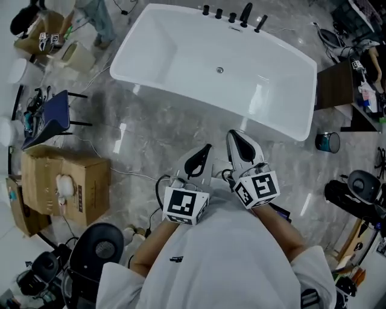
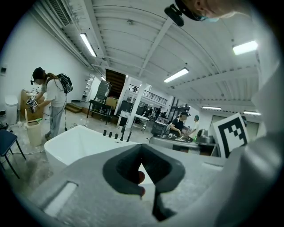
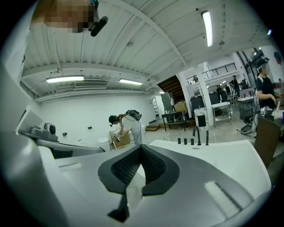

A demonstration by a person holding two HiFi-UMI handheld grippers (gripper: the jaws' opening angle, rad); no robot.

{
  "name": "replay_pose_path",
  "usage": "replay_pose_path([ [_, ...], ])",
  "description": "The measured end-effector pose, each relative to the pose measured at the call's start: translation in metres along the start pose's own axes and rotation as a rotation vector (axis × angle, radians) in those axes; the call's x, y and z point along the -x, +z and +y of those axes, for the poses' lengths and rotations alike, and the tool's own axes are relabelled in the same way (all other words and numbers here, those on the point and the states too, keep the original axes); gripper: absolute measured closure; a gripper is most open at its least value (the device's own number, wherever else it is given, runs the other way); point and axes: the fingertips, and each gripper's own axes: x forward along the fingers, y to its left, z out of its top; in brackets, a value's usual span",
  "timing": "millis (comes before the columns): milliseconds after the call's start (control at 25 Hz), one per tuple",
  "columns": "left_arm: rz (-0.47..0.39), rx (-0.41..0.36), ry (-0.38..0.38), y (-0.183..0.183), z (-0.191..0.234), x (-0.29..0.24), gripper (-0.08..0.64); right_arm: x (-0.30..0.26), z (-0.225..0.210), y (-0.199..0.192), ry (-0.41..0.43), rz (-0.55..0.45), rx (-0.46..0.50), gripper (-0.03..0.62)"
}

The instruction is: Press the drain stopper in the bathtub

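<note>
I hold the left gripper (image 1: 204, 151) and right gripper (image 1: 239, 140) side by side, jaws pressed together, empty, near the white bathtub (image 1: 175, 57); drain stopper (image 1: 220, 70) untouched.

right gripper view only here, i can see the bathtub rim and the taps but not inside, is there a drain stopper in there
Observer: Yes. The head view shows the drain stopper on the bottom of the bathtub, toward the end with the taps.
Operator: am i over the bathtub yet
Observer: No. The right gripper and the left gripper are both short of the near rim, over the floor.
Operator: is the left one holding anything
Observer: No. In the left gripper view its jaws are together with nothing between them.
</note>
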Motion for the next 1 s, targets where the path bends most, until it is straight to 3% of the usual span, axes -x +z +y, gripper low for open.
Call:
replay_pose_path([
  [240,-0.038,0.0,0.007,0.0,0.001,0.001,0.558,0.021,-0.008,0.003,-0.063,-0.04,0.045,0.595],
  [400,-0.061,0.019,0.039,0.009,0.016,0.008,0.558,0.019,-0.001,0.004,-0.052,-0.026,0.054,0.595],
  [720,-0.07,0.031,0.067,0.02,0.036,-0.006,0.558,-0.019,0.008,0.014,0.012,-0.026,0.053,0.595],
  [1000,-0.018,0.019,0.072,0.034,0.069,-0.056,0.558,-0.087,-0.025,0.014,0.005,-0.01,-0.003,0.595],
])
